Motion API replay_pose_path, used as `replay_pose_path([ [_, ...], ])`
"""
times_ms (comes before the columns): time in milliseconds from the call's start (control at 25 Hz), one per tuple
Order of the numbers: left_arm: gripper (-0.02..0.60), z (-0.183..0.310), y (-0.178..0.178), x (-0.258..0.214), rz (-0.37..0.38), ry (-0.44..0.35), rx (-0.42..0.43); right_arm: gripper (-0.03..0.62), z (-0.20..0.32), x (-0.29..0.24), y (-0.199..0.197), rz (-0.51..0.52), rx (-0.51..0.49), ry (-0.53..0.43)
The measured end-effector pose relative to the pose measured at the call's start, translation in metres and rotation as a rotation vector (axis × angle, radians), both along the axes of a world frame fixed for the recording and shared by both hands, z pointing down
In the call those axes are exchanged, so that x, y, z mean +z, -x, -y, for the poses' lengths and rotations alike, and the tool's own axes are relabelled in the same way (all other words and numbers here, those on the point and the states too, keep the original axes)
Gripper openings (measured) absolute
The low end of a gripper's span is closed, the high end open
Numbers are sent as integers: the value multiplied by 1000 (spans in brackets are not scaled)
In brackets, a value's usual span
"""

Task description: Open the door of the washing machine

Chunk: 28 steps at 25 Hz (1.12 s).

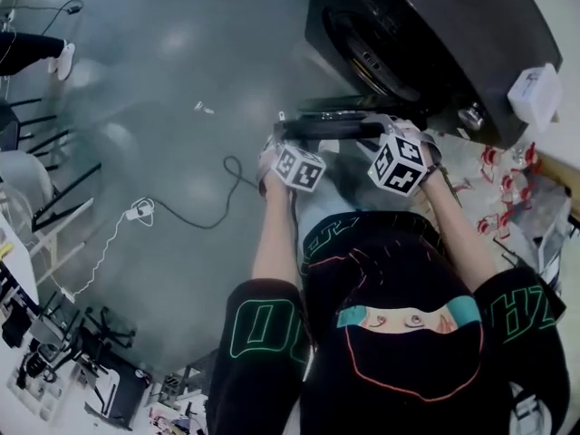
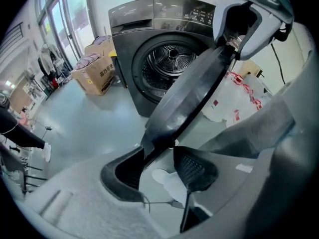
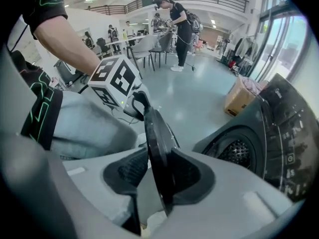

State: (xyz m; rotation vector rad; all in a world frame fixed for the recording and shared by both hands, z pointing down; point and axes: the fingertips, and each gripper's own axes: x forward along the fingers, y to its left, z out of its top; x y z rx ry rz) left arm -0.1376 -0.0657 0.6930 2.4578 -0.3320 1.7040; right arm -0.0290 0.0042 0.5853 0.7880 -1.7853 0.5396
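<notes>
Both grippers are clamped on the rim of the washing machine door [image 1: 331,127], one at each end. In the left gripper view the left gripper [image 2: 159,153] has its jaws closed on the near edge of the dark round door [image 2: 189,98]. The door runs edge-on, up and to the right, to the right gripper [image 2: 249,24], which grips its far edge. The right gripper view shows the same from the other side. The right gripper [image 3: 159,168] pinches the door's thin rim [image 3: 157,138] between its pads, and the left gripper [image 3: 134,103], with its marker cube above, is on the far end.

The door stands swung clear of the washing machine [image 2: 149,19], so the steel drum [image 2: 167,63] is exposed behind it. In the head view the door lies nearly level between the left gripper [image 1: 283,134] and the right gripper [image 1: 385,127], just in front of the dark machine [image 1: 435,25].

A cardboard box [image 2: 97,73] sits on the floor left of the machine and white plastic bags [image 2: 234,98] (printed in red) lie to its right. A black cable [image 1: 208,207] loops across the grey floor.
</notes>
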Motion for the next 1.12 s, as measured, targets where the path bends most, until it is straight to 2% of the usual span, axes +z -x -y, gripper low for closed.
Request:
replay_pose_path([
  [400, 187, -62, 34, 0, -22, -40, -150, 150, -40, 1, 21, -14, -151, -20],
  [640, 162, -113, 48, 1, -7, -107, -167, 155, -74, 2, 28, -31, -247, -62],
  [760, 149, -152, 60, 1, 12, -89, -188, 158, -97, 1, 40, -55, -310, -37],
  [1120, 143, -228, 54, 3, 26, -84, -371, 163, -149, 5, 34, -77, -473, -23],
])
